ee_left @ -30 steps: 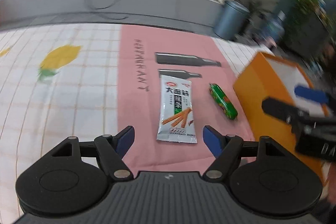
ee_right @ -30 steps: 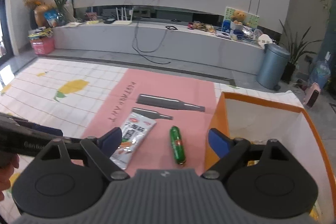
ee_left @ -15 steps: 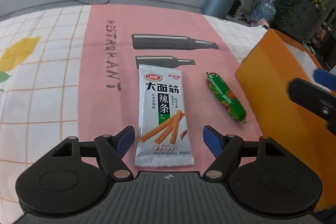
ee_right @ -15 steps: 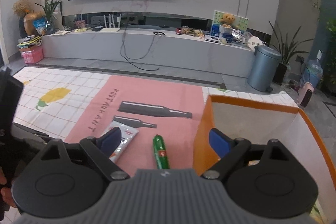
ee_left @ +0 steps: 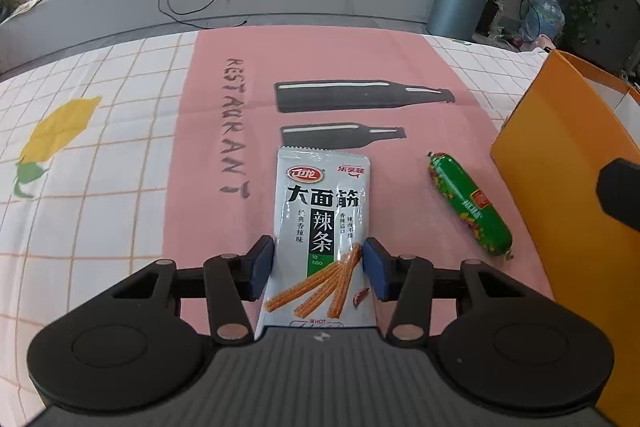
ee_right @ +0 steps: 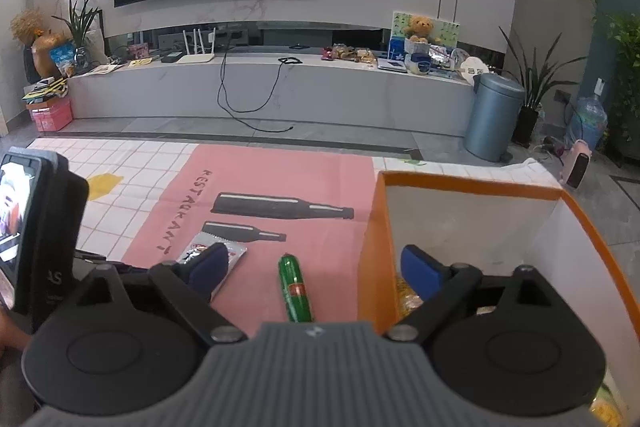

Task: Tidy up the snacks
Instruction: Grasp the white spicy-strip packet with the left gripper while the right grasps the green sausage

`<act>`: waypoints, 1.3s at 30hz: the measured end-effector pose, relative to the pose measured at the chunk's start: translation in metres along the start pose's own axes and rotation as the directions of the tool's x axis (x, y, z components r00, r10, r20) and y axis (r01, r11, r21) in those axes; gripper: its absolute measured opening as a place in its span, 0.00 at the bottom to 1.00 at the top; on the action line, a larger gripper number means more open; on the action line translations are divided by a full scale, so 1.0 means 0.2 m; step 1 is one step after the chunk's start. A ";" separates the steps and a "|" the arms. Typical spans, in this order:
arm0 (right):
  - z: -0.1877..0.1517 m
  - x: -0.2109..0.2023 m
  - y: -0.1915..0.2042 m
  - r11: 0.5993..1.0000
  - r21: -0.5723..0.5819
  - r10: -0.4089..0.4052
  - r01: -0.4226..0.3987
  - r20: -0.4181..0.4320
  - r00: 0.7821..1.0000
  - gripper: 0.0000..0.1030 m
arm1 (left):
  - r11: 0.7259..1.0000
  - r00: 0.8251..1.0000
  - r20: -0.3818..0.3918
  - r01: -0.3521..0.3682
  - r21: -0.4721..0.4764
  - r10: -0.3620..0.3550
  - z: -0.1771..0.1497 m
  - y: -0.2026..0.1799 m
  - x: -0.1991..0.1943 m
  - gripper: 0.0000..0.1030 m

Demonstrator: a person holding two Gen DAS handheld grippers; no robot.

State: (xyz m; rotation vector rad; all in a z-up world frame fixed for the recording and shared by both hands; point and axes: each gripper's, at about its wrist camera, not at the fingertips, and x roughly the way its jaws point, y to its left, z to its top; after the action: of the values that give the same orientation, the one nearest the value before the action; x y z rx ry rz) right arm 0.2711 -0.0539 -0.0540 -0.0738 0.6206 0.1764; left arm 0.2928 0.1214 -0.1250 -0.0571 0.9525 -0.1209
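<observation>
On the pink cloth (ee_left: 208, 227), the left gripper (ee_left: 318, 263) has just closed its jaws from wide apart onto the near end of the silver snack packet (ee_left: 322, 215). Right of it lies the green sausage (ee_left: 470, 205), beside the orange box (ee_left: 560, 163). The right gripper (ee_right: 314, 265) stays spread, straddling the box's left wall.

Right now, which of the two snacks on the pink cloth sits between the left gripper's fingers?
The white spicy-strip packet: the left gripper has just been closing and its blue fingers flank its lower edges. The green sausage lies apart, nearer the orange box.
</observation>
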 end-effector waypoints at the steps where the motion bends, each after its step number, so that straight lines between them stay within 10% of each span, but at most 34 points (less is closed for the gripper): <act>1: -0.01 0.00 0.01 1.000 -0.005 0.000 0.000 0.008 1.000 0.88 | 1.000 1.000 -0.002 -0.006 -0.002 0.006 -0.01 0.01 -0.01 0.54; 9: -0.03 -0.05 0.12 0.995 -0.050 0.089 -0.086 0.059 0.994 0.88 | 0.994 0.999 0.000 -0.041 -0.100 0.041 -0.19 0.17 -0.17 0.54; 13: -0.07 0.00 0.15 0.994 0.026 0.111 -0.110 -0.006 0.994 0.72 | 0.991 0.997 0.066 -0.025 -0.130 0.033 -0.29 0.25 -0.23 0.53; 24: -0.12 0.40 0.16 0.997 0.001 -0.080 0.081 -0.190 0.979 0.54 | 0.987 0.989 0.107 0.115 -0.108 -0.104 -0.32 0.37 -0.23 0.65; 37: -0.16 0.59 0.15 0.998 0.050 -0.036 0.048 -0.210 0.977 0.68 | 0.996 0.988 0.126 0.093 -0.009 -0.091 -0.33 0.29 -0.21 0.85; 39: -0.17 0.56 0.16 0.998 0.037 -0.047 0.056 -0.201 0.978 0.38 | 0.998 0.990 0.125 0.064 0.018 -0.066 -0.33 0.27 -0.21 0.85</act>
State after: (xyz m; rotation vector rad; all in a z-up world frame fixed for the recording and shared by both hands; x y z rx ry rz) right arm 0.3351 -0.0103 -0.1466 -0.0671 0.8225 0.1060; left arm 0.2191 0.1803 -0.1356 -0.0820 0.8244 -0.1819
